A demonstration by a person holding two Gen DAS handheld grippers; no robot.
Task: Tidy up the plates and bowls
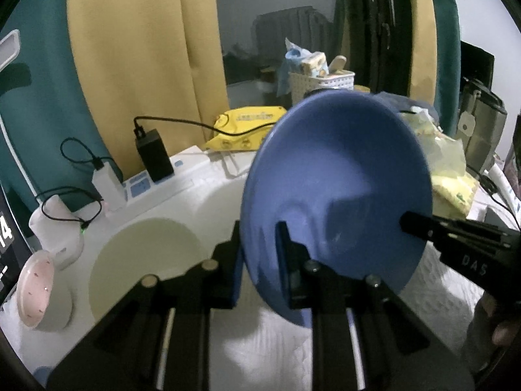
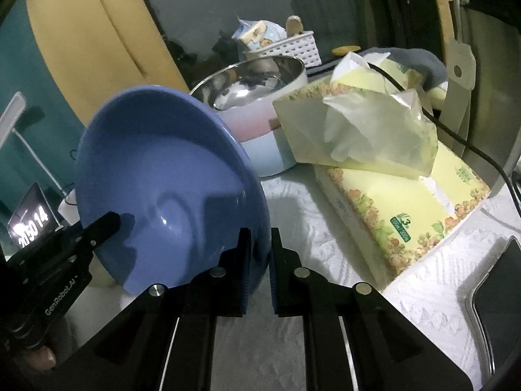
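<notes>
Partly hidden behind the blue bowl (image 1: 338,176), the tissue packs (image 2: 407,195) and the white basket (image 1: 320,81) show only in pieces, and the clock display (image 2: 31,224) at the left edge is cut off and blurred. Both views are dim. The left gripper (image 1: 260,247) has its fingers clamped on the bowl's lower rim, and the right gripper (image 2: 260,251) pinches the opposite rim the same way. Tilted steeply on edge above the white-clothed surface (image 2: 325,228), the bowl is smooth, glossy and deep, with its hollow facing both cameras.
</notes>
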